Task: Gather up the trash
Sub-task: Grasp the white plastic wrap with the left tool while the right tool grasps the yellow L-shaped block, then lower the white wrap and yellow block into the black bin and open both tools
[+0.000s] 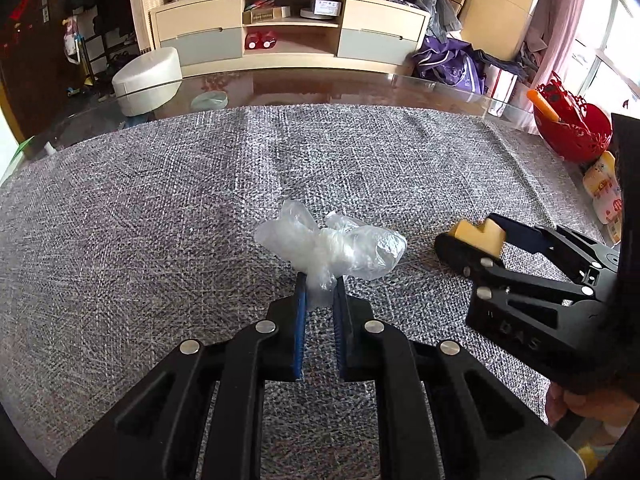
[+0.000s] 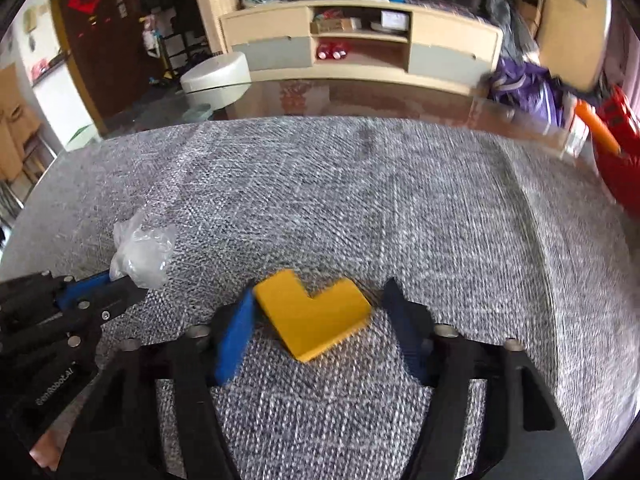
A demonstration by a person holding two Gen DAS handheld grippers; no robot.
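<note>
A crumpled clear plastic bag (image 1: 336,244) is pinched at its lower end between the blue pads of my left gripper (image 1: 320,280), which is shut on it just above the grey cloth (image 1: 160,200). In the right wrist view the same bag (image 2: 142,252) sticks out of the left gripper (image 2: 134,285) at the left edge. A yellow L-shaped foam piece (image 2: 316,316) lies on the cloth between the fingers of my right gripper (image 2: 320,294). Its left pad (image 2: 236,332) touches a corner of the piece. The right pad stands a little apart, so the jaws are open around it.
A red basket (image 1: 576,128) holding an orange item stands at the right end of the table, with a printed snack packet (image 1: 604,188) beside it. Beyond the cloth is the bare glass table edge (image 1: 320,88). A hand (image 1: 580,408) holds the right gripper.
</note>
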